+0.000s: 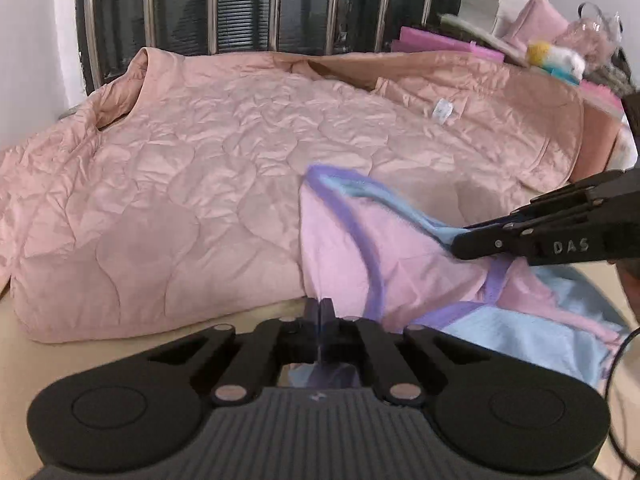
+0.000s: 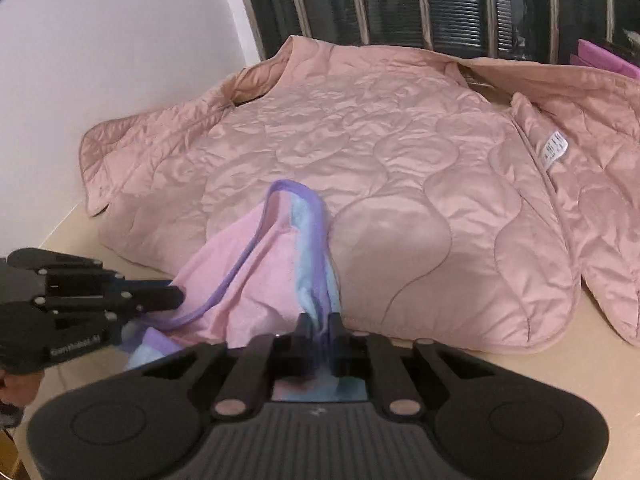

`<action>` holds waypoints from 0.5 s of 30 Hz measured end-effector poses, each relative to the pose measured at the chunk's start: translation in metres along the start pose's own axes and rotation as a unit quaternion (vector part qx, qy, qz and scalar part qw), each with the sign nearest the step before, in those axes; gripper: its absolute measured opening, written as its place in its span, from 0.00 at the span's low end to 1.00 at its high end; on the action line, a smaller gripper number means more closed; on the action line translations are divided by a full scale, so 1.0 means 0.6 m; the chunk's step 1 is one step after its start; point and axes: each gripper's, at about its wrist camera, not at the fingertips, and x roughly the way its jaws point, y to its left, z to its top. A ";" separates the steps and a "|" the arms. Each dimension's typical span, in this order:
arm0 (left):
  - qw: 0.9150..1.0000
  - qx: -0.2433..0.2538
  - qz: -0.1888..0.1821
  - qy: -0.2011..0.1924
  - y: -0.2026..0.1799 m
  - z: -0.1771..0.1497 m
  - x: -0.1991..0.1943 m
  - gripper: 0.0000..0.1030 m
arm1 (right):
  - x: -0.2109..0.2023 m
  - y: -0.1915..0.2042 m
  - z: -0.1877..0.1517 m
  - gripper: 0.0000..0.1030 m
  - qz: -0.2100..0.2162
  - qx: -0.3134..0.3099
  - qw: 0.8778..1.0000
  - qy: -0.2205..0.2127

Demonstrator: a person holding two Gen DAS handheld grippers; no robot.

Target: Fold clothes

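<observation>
A small pink and light-blue garment with purple trim (image 1: 400, 248) (image 2: 256, 268) is lifted over the front edge of a quilted pink jacket (image 1: 200, 168) (image 2: 380, 152) that lies spread on the beige table (image 1: 100, 360) (image 2: 540, 368). My left gripper (image 1: 319, 307) (image 2: 176, 298) is shut on the garment's pink side. My right gripper (image 2: 319, 322) (image 1: 460, 242) is shut on its blue and purple edge. The cloth hangs slack between the two, with a purple-trimmed loop standing up over the jacket.
A white wall (image 2: 100, 60) is at the left and a dark window with metal bars (image 1: 280, 4) stands behind the jacket. Pink folded cloth, boxes and a yellow-white toy (image 1: 556, 56) pile up at the back right. A white care label (image 2: 554, 148) shows inside the jacket.
</observation>
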 end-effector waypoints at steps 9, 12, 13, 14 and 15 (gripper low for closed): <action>0.993 -0.081 -0.020 -0.089 0.065 0.066 -0.036 0.00 | -0.105 0.002 0.065 0.07 -0.030 0.007 0.990 -0.139; 0.989 -0.075 -0.015 -0.126 0.079 0.116 -0.052 0.00 | -0.124 0.006 0.107 0.07 -0.045 0.001 0.983 -0.179; 0.987 -0.075 -0.016 -0.138 0.085 0.142 -0.055 0.00 | -0.125 0.008 0.125 0.07 -0.054 -0.003 0.981 -0.188; 0.986 -0.075 -0.018 -0.150 0.092 0.168 -0.057 0.00 | -0.124 0.007 0.144 0.07 -0.059 -0.004 0.979 -0.195; 0.985 -0.074 -0.014 -0.157 0.098 0.201 -0.053 0.00 | -0.122 0.004 0.165 0.07 -0.062 -0.003 0.977 -0.202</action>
